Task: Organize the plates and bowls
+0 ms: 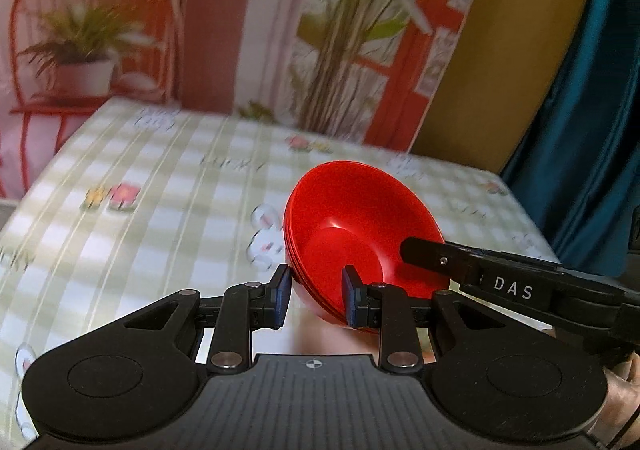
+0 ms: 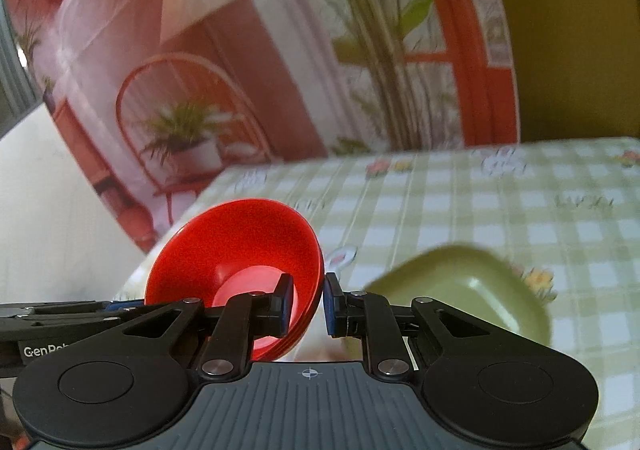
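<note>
A nested stack of red bowls (image 1: 360, 226) hangs tilted above the table, held from both sides. My left gripper (image 1: 318, 292) is shut on the near wall of the stack, one blue pad outside and one inside. From the right, the black fingers (image 1: 424, 252) of my right gripper reach over the opposite rim. In the right wrist view the same red bowls (image 2: 240, 242) sit left of centre, with my right gripper (image 2: 308, 302) shut on their right rim. The left gripper's fingers (image 2: 124, 305) come in from the left edge.
A pale green dish (image 2: 472, 290) lies on the green checked tablecloth (image 2: 500, 202) to the right of the bowls. A printed backdrop with plants (image 1: 328, 50) stands behind the table. Teal fabric (image 1: 592, 130) hangs at the right, and a person's hand (image 1: 624, 382) shows low right.
</note>
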Motion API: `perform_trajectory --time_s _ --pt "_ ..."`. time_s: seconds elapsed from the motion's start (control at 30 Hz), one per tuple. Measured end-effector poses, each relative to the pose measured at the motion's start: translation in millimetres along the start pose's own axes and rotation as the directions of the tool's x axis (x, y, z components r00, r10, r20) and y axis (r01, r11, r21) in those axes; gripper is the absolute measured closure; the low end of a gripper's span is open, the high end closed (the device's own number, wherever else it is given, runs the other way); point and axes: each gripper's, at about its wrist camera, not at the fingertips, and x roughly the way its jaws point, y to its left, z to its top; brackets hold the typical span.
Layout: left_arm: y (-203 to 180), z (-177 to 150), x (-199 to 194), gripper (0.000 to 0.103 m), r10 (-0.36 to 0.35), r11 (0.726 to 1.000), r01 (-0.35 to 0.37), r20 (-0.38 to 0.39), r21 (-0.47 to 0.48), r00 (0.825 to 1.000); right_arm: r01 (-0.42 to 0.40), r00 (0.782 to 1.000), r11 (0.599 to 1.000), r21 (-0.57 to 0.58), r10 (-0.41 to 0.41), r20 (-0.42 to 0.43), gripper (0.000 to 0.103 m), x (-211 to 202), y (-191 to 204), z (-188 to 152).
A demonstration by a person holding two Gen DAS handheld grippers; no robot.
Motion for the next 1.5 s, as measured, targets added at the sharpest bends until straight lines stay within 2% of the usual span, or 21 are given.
perform_trajectory --time_s 0.27,0.4,0.5,0.63,0.73,1.07,1.5 --pt "-30.0 45.3 1.9 0.074 -0.06 0.998 0.058 0.055 0.031 0.997 0.031 0.995 1.0 0.005 -0.031 0.096 0.087 -15.9 -21.8 40.7" --pt "-49.1 65.0 1.8 0.074 -0.073 0.994 0.066 0.093 0.084 0.993 0.042 0.988 0.999 -0.003 -0.041 0.148 0.087 -23.7 -31.1 59.8" --pt "-59.8 74.6 7.8 0.074 -0.109 0.99 0.099 0.109 0.099 0.988 0.092 0.982 0.995 -0.032 -0.085 0.169 0.087 -24.6 -40.1 68.1" --pt "-71.9 72.4 27.6 0.074 -0.137 0.982 0.127 0.065 0.141 0.988 0.114 0.983 0.993 -0.019 -0.11 0.145 0.087 -18.8 -59.2 65.5" --pt "-73.7 63.5 47.3 0.074 -0.155 0.98 0.154 0.0 0.127 0.988 0.127 0.986 0.992 0.008 -0.127 0.107 0.087 -11.7 -72.7 55.7" --pt "-73.8 34.3 93.2 0.074 -0.142 0.98 0.16 -0.15 0.116 0.978 0.164 0.986 0.985 0.055 -0.163 -0.017 0.087 6.9 -96.3 16.5" --pt "-72.0 16.6 113.8 0.074 -0.132 0.979 0.16 -0.208 0.124 0.969 0.191 0.98 0.979 0.076 -0.185 -0.074 0.087 15.8 -106.9 0.0"
